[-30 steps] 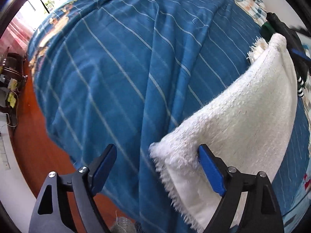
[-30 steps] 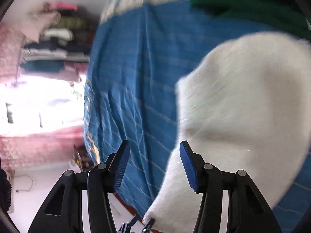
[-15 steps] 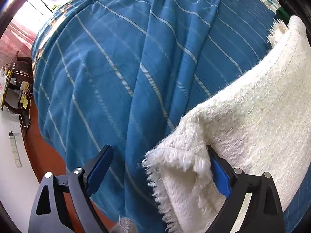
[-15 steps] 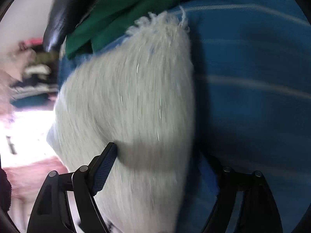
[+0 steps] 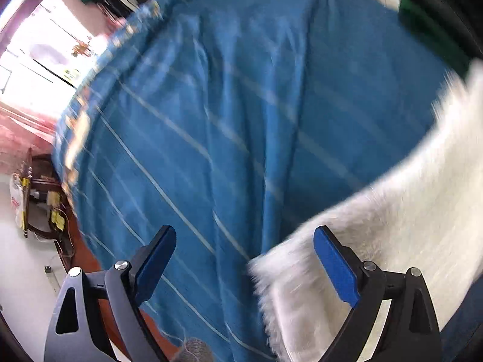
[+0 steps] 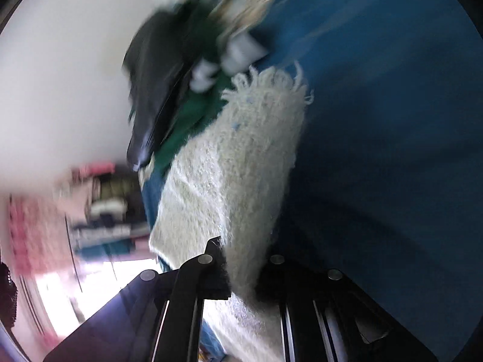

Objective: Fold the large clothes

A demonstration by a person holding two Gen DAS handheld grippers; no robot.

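A white fluffy fringed garment [image 5: 392,226] lies folded on the blue striped bedspread [image 5: 211,120]. My left gripper [image 5: 244,262] is open, with the garment's near corner beside its right finger [image 5: 335,265]; nothing is gripped. In the right wrist view my right gripper [image 6: 241,274] is shut on the white garment [image 6: 235,166], pinching a fold of it between its jaws. The garment stretches away from it to a fringed end [image 6: 271,81] on the bedspread [image 6: 392,150]. Both views are blurred by motion.
A green garment [image 6: 187,120] and a black item [image 6: 151,90] lie past the fringed end by the white wall. Shelves of folded clothes [image 6: 105,205] stand beyond the bed. A dark wooden stand [image 5: 39,199] and red-brown floor are left of the bed.
My right gripper has closed on the white garment, which it straddled open half a second ago. My left gripper stays open and has pulled back a little from the garment's corner.
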